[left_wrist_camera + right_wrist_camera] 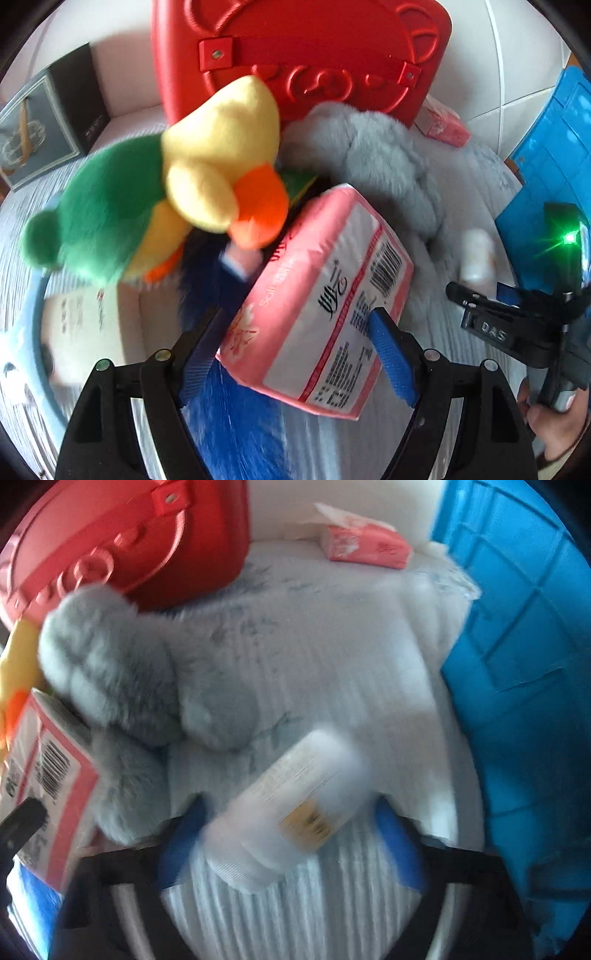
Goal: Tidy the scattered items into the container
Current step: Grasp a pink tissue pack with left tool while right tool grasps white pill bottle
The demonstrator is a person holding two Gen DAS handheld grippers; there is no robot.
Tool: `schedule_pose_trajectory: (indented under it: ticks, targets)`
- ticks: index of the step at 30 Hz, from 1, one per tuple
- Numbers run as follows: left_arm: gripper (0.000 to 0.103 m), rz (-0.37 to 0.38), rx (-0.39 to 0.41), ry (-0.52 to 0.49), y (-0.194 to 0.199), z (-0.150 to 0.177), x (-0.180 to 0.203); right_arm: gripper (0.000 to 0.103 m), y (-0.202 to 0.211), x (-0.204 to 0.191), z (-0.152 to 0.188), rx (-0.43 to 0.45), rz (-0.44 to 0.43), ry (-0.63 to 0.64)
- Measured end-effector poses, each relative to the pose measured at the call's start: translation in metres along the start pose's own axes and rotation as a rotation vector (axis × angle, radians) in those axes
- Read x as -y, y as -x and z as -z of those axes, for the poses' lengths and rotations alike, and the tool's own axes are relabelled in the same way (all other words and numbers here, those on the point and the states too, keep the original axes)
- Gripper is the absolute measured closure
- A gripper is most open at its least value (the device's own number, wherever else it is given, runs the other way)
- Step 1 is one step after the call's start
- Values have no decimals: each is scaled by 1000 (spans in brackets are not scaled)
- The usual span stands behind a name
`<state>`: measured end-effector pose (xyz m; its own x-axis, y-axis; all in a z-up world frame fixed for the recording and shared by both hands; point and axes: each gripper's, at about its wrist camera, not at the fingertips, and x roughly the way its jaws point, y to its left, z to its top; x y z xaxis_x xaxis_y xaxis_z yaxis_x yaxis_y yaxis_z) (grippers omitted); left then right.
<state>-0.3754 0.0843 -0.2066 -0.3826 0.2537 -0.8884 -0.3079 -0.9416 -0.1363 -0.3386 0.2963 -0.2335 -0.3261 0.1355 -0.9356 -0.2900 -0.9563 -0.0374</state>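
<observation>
A yellow duck (218, 155) in green with an orange beak, a grey plush (122, 686) and a pink-and-white tissue pack (325, 302) — barcode in black — lie on pale striped bedding (332, 664) between a red case (306, 55) and blue crate (524, 664).

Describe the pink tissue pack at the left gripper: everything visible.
The pink tissue pack is a soft, glossy plastic-wrapped brick, pink with a white label panel carrying a barcode, dark print and a red border line. It is tilted, one corner toward the camera, and sits between the left gripper's blue pads, which flank it; firm contact is unclear. The duck plush's orange beak overlaps its upper edge, and the grey plush lies behind it.
</observation>
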Motion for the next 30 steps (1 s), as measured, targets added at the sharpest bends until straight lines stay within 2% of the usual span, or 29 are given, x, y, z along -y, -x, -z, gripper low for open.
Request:
schedule_pose_trajectory:
  ticks: [1,5,9,11,12,15,16,18,20,23,26,27,28,29,30]
  targets:
    - [24,0,-8,9,0,3,0,56,1,-3,5,3,-1,29]
    - [25,15,-71,19,9,31,-3,56,12,-19,31,-11,-68,150]
    - [25,-10,-81,-19,17,49,4,56,25,-37,61,-43,-150,252]
    - [25,-31,-81,-22,19,48,6,56,30,-39,70,-52,-148,264]
    - [25,-43,-80,-23,20,46,8,52,32,-38,72,-52,-136,259]
    - [25,-76,-34,-66,25,37,23,25,38,-30,74,-42,-123,224]
    - [24,-81,-29,-79,24,36,28,20,42,-28,74,-34,-120,216]
    - [24,-121,-48,-107,12,31,37,19,46,-25,72,-22,-113,203]
    - [14,-134,-69,-120,-1,30,39,18,49,-23,70,-17,-106,187]
    - [5,-114,-86,-106,-7,31,28,18,47,-20,69,-15,-82,164]
    - [5,-67,-98,-119,-16,31,30,18,39,-23,68,-20,-88,149]
    - [13,-62,-101,-126,-18,33,31,22,38,-23,69,-20,-93,150]
    - [39,-61,-108,-133,-20,35,31,35,37,-24,70,-23,-102,154]
    - [41,-76,-116,-143,-21,36,31,47,35,-25,70,-29,-110,159]
    - [53,-101,-105,-157,-18,38,32,58,34,-28,70,-33,-108,167]
